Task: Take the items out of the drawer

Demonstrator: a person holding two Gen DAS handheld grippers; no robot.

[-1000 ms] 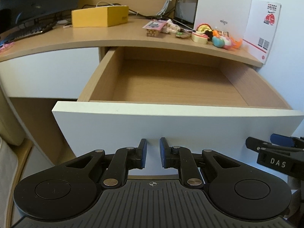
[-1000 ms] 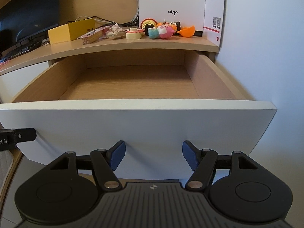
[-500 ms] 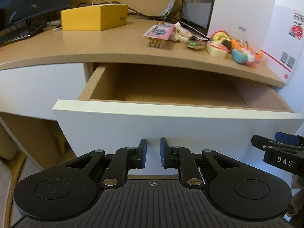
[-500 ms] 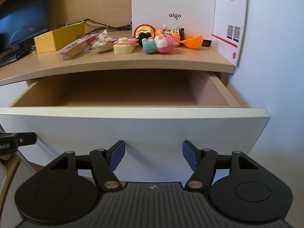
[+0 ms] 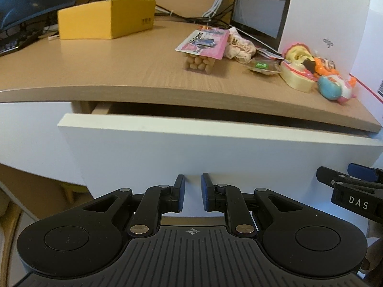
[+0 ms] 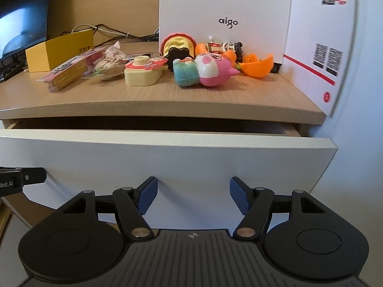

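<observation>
The white drawer front (image 5: pixel 215 148) stands only a narrow way out from under the wooden desk top (image 5: pixel 107 76) — a dark slit shows above its top edge, and nothing of the inside can be seen. Both grippers sit low against this front panel. The left gripper (image 5: pixel 192 192) has its blue pads (image 5: pixel 181 192) drawn close, a slim gap between them with nothing in it. The right gripper (image 6: pixel 193 197) holds its jaws about half apart, also empty, tips near the lower edge of the panel; in the left wrist view it shows as a black arm at the right edge.

The items lie on the desk top, far from the grippers, clustered at the right. From left to right: a pink snack packet (image 6: pixel 67 70) with tan sticks under it, a crumpled clear wrapper (image 6: pixel 107 65), a cream toy boat with a pink top (image 6: pixel 143 71), a pink and teal pig-faced toy (image 6: pixel 205 73) lying on its side, and an orange half shell (image 6: pixel 259 68). Behind them a red-rimmed round toy (image 6: pixel 178 49) leans near a white aigo box (image 6: pixel 225 12), which stands upright at the far right beside the wall. A yellow cardboard box (image 5: pixel 105 20) rests further left, with cables (image 5: pixel 215 2) behind it and a dark monitor (image 6: pixel 21 16) at the far left.
</observation>
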